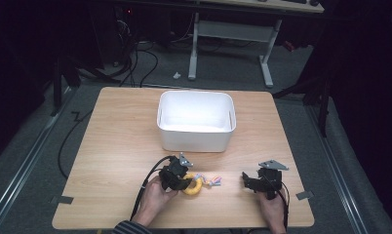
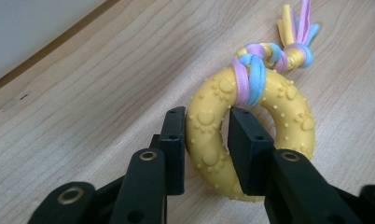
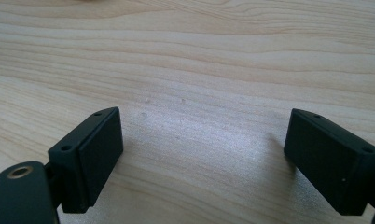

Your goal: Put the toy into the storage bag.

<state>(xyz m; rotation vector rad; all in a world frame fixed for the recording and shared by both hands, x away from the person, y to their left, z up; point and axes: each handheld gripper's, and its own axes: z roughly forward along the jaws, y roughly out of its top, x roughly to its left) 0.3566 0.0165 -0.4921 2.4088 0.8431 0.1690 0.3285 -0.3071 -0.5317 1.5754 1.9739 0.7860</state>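
- White bin [image 1: 196, 122] waits open-topped beyond both grippers, presumably the drop spot.
- Left gripper [image 2: 205, 130] clamps the yellow ring toy [image 2: 209, 140], one jaw through its hole, ready to lift.
- Right gripper [image 3: 202, 154] idles, jaws apart over bare table [image 3: 199, 60].
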